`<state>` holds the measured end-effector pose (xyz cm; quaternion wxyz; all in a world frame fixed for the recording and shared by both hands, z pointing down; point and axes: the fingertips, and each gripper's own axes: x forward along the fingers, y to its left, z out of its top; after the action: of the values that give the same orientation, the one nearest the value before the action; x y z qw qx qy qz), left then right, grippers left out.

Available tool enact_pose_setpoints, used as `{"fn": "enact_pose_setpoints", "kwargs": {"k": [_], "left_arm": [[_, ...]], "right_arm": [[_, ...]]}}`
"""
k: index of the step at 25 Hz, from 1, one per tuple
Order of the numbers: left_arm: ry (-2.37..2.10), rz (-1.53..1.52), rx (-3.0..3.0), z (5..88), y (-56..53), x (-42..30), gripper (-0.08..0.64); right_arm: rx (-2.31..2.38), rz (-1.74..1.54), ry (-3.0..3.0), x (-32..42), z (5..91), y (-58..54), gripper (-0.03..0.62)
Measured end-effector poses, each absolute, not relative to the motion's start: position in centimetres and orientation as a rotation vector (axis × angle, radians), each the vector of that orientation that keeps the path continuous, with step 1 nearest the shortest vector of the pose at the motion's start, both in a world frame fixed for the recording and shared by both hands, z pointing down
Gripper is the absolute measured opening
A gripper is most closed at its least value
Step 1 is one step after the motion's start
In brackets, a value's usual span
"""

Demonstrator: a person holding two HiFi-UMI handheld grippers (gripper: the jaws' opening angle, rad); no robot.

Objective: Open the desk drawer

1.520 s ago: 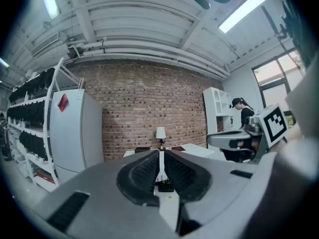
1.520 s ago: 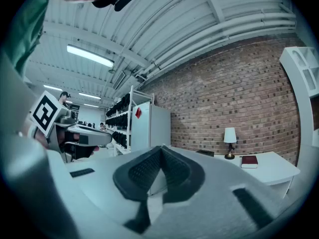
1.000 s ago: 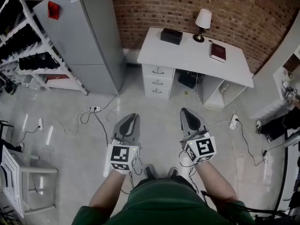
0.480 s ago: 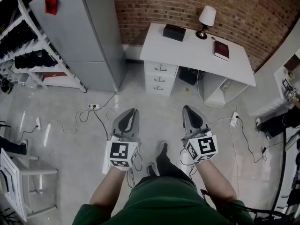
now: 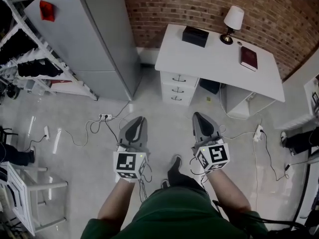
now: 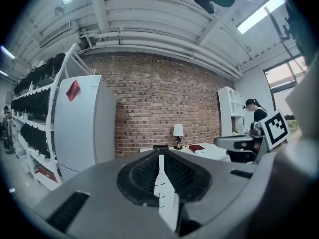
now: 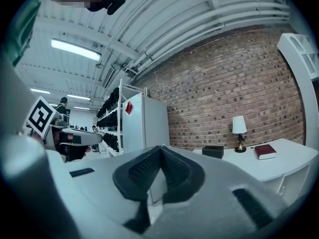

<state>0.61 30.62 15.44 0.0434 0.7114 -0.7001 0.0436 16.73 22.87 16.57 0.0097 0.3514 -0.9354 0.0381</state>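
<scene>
Head view: left tongs [image 5: 139,120] and right tongs [image 5: 199,117] are held out side by side over the floor [image 5: 75,148], both pointing to 12 o'clock. They are well apart from the white worktop [image 5: 214,59] at approx 1 o'clock. The drawer stack [image 5: 177,87] sits under the worktop's left end: three fronts, all flush, i.e. closed, w/ handles tiny from here. On top are a black box [image 5: 195,35], a lamp [image 5: 233,21] and a red book [image 5: 247,57]. A grey fridge [image 5: 94,44] stands at 10 o'clock, its far end cut off by the frame edge. The worktop's knee space is shadowed, contents hard to make out. Left gripper view: left tongs [image 6: 159,156] are clenched, tips meeting, nothing btwn them. A thin slit below the tips shows a strip of the drawer stack [image 6: 160,188] w/ small handles; the rest is hidden behind the tongs' body. Right tongs [image 6: 239,143] show at 3 o'clock, partly cut off. Right gripper view: right tongs [image 7: 160,149] are clenched and empty. Box, lamp and book lie at 3 o'clock; the drawer fronts can't be made out behind the tongs' body.
</scene>
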Motion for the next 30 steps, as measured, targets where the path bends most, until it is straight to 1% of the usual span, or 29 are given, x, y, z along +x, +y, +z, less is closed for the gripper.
{"fn": "enact_pose_setpoints", "kwargs": {"k": [8,16,23,30], "left_arm": [[-2.197,0.16,2.087,16.5,23.9,-2.0,0.025],[-2.254,0.173,2.043,16.5,20.5,-4.6,0.025],[-2.191,0.176,2.067,17.1,16.8,-6.4,0.025],[-2.066,0.17,2.196,19.2,10.3,-8.5,0.025]], "right_arm": [[1.015,0.182,-2.946,13.1,18.4,13.7,0.0],[0.96,0.198,-2.966,10.4,18.3,9.7,0.0],[1.008,0.214,-2.931,9.1,19.0,7.1,0.0],[1.16,0.202,-2.837,8.0,20.8,2.8,0.0]]}}
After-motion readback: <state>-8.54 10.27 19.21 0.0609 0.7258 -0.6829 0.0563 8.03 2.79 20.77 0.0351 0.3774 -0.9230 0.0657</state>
